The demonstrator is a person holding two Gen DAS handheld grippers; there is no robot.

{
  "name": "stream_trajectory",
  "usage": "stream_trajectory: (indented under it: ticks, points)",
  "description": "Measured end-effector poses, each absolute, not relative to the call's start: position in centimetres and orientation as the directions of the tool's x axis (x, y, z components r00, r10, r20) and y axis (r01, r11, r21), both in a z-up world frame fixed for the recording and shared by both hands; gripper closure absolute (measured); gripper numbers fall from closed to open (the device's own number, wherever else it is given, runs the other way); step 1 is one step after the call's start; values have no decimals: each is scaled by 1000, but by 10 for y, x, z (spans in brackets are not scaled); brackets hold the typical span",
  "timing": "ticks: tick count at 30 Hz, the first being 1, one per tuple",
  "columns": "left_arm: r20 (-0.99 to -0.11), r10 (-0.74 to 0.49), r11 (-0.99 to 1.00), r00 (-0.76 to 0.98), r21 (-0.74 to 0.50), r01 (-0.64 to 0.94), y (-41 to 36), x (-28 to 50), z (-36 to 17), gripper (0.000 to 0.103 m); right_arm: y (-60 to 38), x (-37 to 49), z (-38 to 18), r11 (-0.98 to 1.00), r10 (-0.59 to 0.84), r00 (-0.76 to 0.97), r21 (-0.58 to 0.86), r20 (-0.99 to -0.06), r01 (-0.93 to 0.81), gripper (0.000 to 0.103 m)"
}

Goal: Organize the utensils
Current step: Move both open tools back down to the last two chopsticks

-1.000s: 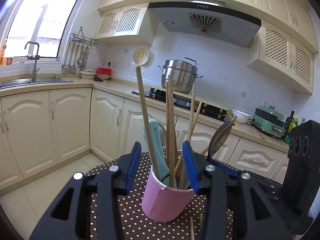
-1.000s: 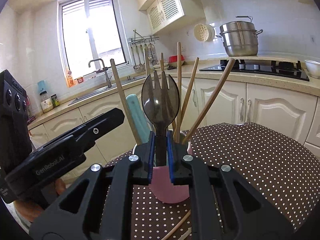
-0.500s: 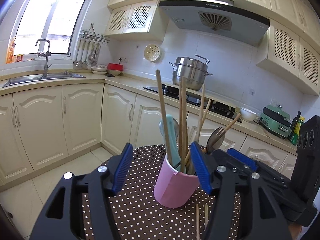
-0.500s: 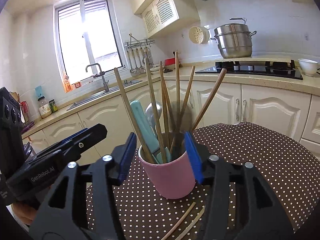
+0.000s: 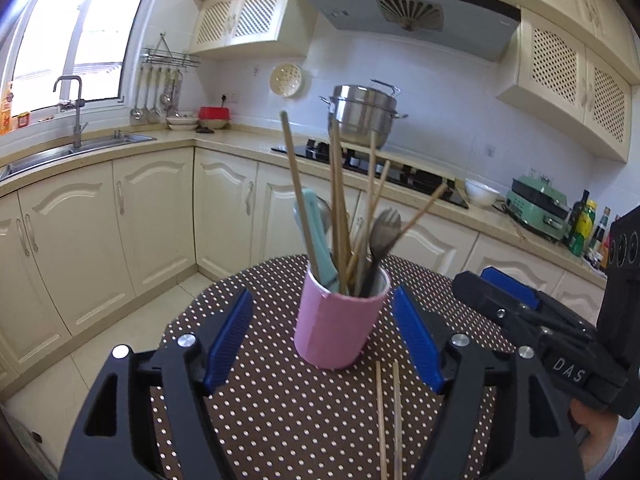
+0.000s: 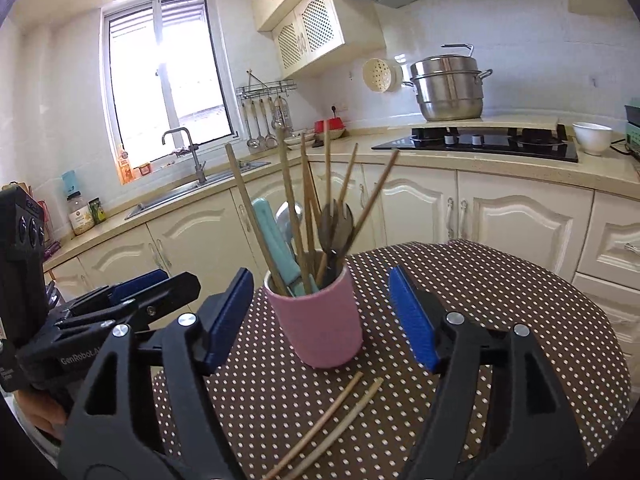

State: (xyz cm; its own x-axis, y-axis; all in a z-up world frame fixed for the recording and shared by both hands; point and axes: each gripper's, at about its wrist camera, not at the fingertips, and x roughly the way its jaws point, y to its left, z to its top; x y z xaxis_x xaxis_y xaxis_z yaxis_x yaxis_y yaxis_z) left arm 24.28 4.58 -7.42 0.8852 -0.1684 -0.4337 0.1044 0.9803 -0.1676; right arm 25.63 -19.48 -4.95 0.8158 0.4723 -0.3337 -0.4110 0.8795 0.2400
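Note:
A pink cup (image 5: 338, 322) (image 6: 318, 320) stands on the brown polka-dot table (image 5: 280, 408) (image 6: 500, 320). It holds several wooden chopsticks, a teal-handled utensil (image 5: 318, 236) (image 6: 276, 244), a metal spoon and a dark spork (image 5: 384, 232) (image 6: 336, 226). Two loose chopsticks (image 5: 388, 420) (image 6: 332, 420) lie on the table in front of the cup. My left gripper (image 5: 322, 340) is still opening, its blue pads apart from the cup on either side. My right gripper (image 6: 322, 312) is also opening, holding nothing, the cup standing free beyond its pads.
Cream cabinets and a countertop run around the room behind the table. A sink with tap (image 5: 72, 120) is on the left, a hob with a steel pot (image 5: 362, 118) behind, and a white bowl (image 5: 480, 192) and green appliance (image 5: 536, 210) on the right.
The right gripper let go of the dark spork, which now stands in the cup, and opened wide. The left gripper opened too. Both have drawn back from the cup.

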Motion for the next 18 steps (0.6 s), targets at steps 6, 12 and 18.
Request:
stream_trajectory:
  ticks: [6,12,18]
  points:
    - [-605,-201,980,771,-126,156,22,252,-102,29,-216,248,-71,906,420,808,244,-413,-346,29]
    - [-784,-169,979,597,-62,196,-4,265,-145,29,-235,241,-107,928,367,768,262,-524,-265,29]
    - [-855,-149,978,497,-54,200,-16,271,-172,29,-248,237,-132,925,368,726,310,-581,-220,29]
